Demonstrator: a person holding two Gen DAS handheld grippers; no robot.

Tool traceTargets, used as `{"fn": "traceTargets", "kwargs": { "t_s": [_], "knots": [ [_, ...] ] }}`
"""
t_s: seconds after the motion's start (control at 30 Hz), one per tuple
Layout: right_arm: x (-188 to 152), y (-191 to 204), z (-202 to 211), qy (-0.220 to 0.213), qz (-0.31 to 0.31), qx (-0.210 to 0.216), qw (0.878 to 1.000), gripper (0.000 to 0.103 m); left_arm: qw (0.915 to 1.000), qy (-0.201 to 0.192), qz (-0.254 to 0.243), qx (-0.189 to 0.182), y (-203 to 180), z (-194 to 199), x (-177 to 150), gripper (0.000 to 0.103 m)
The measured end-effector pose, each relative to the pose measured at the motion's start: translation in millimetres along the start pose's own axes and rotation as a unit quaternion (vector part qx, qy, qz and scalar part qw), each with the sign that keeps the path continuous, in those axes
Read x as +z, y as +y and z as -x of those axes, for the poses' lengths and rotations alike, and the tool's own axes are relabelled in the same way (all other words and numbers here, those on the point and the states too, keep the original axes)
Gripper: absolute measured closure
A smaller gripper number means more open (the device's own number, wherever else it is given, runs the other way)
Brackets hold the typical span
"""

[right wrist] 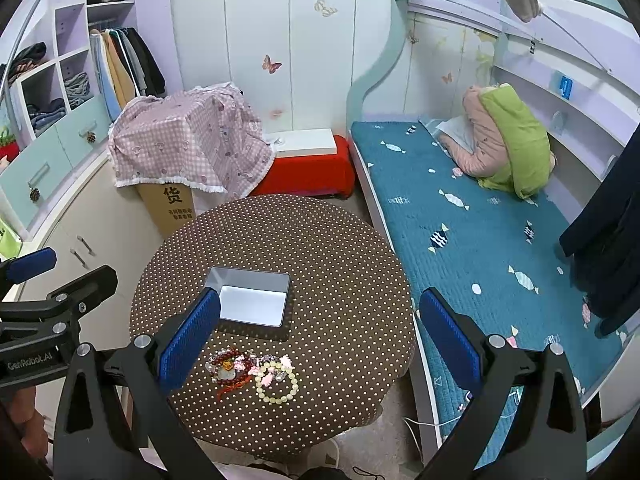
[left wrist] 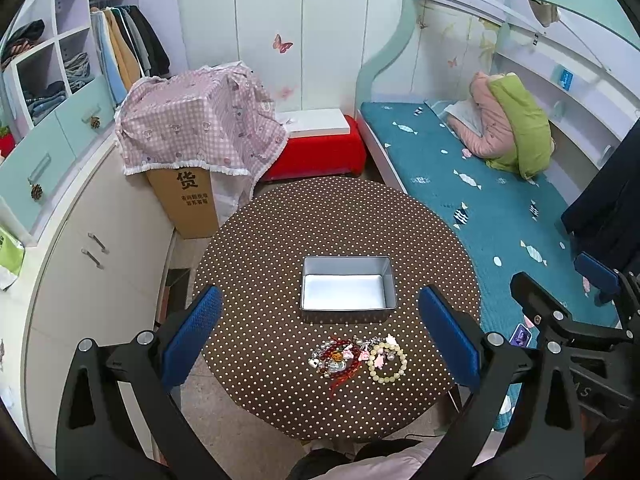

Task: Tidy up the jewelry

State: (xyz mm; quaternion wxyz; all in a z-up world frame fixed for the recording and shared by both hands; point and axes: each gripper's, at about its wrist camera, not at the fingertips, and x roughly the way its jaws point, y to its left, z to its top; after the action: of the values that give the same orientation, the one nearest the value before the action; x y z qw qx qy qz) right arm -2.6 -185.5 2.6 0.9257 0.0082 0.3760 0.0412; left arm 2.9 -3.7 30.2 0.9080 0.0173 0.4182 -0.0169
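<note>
Nothing looks sorted yet: the metal tin [left wrist: 346, 290] ahead of the left claw [left wrist: 320, 336] sits empty, and the jewelry pile [left wrist: 356, 358], with its pale bead bracelet [left wrist: 387, 362], lies between that claw's spread fingers, nearer than the tin. The right claw [right wrist: 320, 336] is also wide open and empty, the pile toward its left finger. The round worktop [left wrist: 280, 240] drops off just behind the pile; the bed [right wrist: 480, 240] crowds its right.
</note>
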Motion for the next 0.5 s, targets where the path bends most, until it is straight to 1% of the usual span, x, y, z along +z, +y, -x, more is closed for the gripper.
{"fn": "traceTargets", "kwargs": {
  "t_s": [0.5],
  "knots": [
    [-1.0,-0.7,0.8,-0.002,0.001,0.001,1.0,0.007,1.0,-0.007,0.002,0.0,-1.5,3.9,-1.3,0.005]
  ]
}}
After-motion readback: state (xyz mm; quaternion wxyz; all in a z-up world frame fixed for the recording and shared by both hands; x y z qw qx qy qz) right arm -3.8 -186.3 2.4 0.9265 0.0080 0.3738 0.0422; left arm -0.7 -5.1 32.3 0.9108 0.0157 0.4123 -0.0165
